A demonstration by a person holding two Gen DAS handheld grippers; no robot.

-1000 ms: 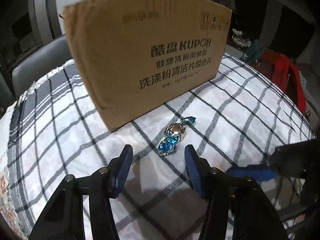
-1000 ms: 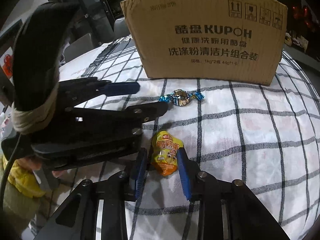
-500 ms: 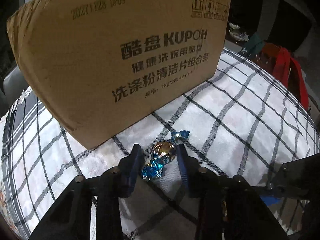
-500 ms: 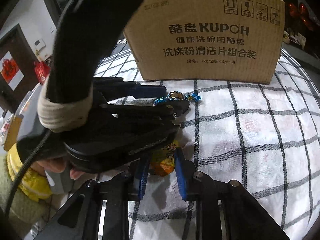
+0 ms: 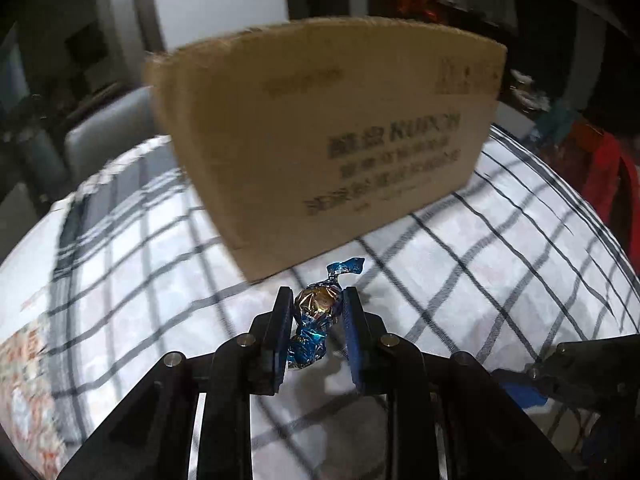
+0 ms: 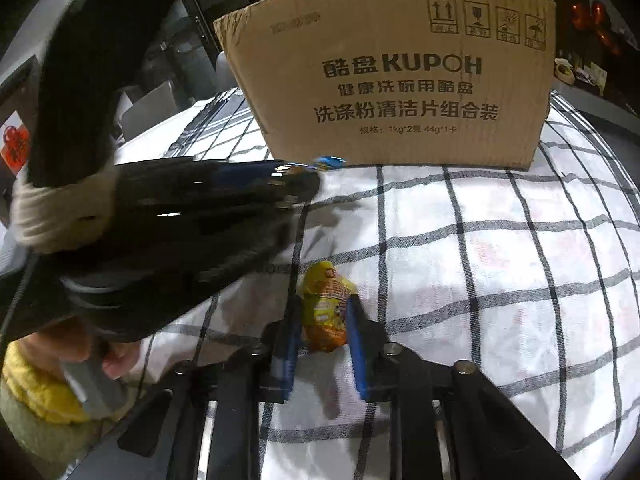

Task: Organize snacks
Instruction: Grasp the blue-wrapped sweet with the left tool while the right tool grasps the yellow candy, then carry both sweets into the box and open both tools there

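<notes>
Both wrist cameras look down closely, sharing the cardboard box (image 5: 328, 128).

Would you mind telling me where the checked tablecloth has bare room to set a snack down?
The cloth is bare right of the yellow snack packet, in front of the cardboard box. It is crowded on the left, where the left gripper grips the blue foil candy.

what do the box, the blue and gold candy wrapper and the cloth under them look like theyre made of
Box: plain brown corrugated cardboard, matte, with black print and a raw, ragged top edge.
Candy wrapper: looks like metallic foil or foil-look film, since it is crinkled, mirror-shiny and twisted at the ends.
Cloth: seems to be woven fabric, white with dark check lines, matte and softly wrinkled.
</notes>
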